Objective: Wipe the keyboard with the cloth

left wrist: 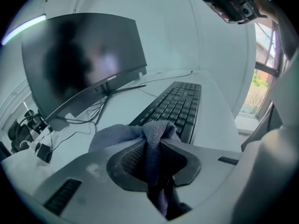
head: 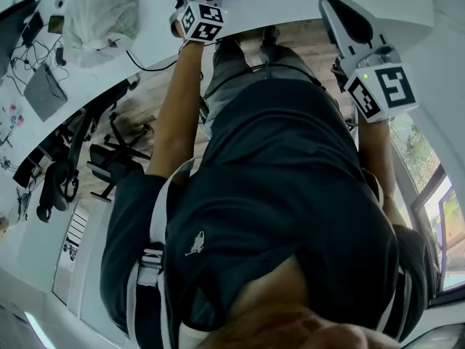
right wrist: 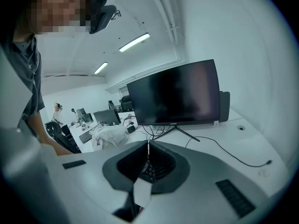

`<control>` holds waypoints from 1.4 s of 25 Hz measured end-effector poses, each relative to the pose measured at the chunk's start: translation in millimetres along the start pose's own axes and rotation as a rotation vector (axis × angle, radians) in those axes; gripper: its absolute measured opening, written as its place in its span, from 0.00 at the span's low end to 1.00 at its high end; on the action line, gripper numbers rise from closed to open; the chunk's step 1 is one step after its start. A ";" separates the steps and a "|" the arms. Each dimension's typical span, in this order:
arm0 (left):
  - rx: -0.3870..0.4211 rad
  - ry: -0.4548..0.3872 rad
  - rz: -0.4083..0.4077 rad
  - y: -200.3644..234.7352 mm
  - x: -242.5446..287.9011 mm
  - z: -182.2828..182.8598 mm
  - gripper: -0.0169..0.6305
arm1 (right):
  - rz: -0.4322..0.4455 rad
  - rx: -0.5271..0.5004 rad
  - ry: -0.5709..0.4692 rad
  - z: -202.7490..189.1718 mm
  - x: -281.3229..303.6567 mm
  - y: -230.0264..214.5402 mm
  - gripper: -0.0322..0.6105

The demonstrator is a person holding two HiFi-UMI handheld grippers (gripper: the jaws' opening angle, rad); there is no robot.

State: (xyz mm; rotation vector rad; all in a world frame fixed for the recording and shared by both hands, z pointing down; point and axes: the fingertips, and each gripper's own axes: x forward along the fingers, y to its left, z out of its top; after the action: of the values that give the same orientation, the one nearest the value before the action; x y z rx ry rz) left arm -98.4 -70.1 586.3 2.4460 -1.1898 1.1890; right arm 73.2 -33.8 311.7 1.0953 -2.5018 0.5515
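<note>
**Cloth** [left wrist: 117, 136]: grey-blue, soft knit, bunched. Pinched between the jaws of the left gripper [left wrist: 156, 143], which are closed on a fold of it. One lobe spills out to the left of the jaws and a tail hangs down behind them. The bunch sits at the near end of the keyboard; whether it touches the keys cannot be told.

**Keyboard** [left wrist: 177, 104]: black, full-size, lying flat on the white desk [left wrist: 215, 120] and running away from the left gripper toward the wall. In the head view it shows only as a dark strip at the top edge.

**Right gripper** [right wrist: 147, 148]: jaws brought together at the tips, nothing held. A few dark keys show through the slit behind the pads. It is raised above the desk, well apart from the cloth, and appears at the upper right of the left gripper view.

**Monitor** [left wrist: 79, 59]: large, dark, curved screen on a splayed stand, just beyond the keyboard on its left side.

**Cables** [left wrist: 88, 113]: thin, black, trailing over the desk below the monitor.

**Plastic bag** [right wrist: 110, 135]: white, crumpled, on the desk left of the monitor.

**Person**: dark shirt, filling most of the head view, with a marker cube on each gripper.
</note>
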 end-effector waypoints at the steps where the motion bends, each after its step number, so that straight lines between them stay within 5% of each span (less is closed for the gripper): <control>1: 0.013 -0.025 -0.027 -15.0 8.8 15.0 0.11 | 0.003 -0.003 0.000 1.2 1.4 0.5 0.07; 6: 0.120 -0.087 -0.149 -64.7 36.0 61.0 0.11 | 0.006 -0.008 0.007 2.7 6.3 2.1 0.07; 10: 0.168 -0.039 -0.096 -33.7 24.1 37.8 0.11 | -0.010 0.002 0.009 2.6 5.2 -6.0 0.07; 16: 0.004 0.045 0.039 42.5 -8.3 -21.6 0.11 | -0.014 0.022 0.008 -3.8 8.1 -12.7 0.07; 25: 0.159 -0.082 -0.172 -69.5 44.0 70.5 0.11 | -0.005 0.011 0.018 1.2 12.4 -7.8 0.07; 29: 0.171 -0.029 -0.106 -30.6 23.5 36.2 0.11 | -0.018 0.015 0.009 1.6 9.6 -10.9 0.07; 32: 0.070 0.026 -0.023 20.4 -3.5 -11.5 0.11 | -0.027 0.027 0.010 -1.9 7.6 -15.0 0.07; 35: 0.028 0.030 -0.003 30.8 -9.9 -21.7 0.11 | -0.029 0.038 0.021 -8.2 6.6 -18.4 0.07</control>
State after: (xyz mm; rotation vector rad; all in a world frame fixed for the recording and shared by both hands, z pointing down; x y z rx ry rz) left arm -137.0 -74.8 588.1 2.4399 -1.1692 1.2449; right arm 84.2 -45.4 325.6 1.1324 -2.4626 0.6016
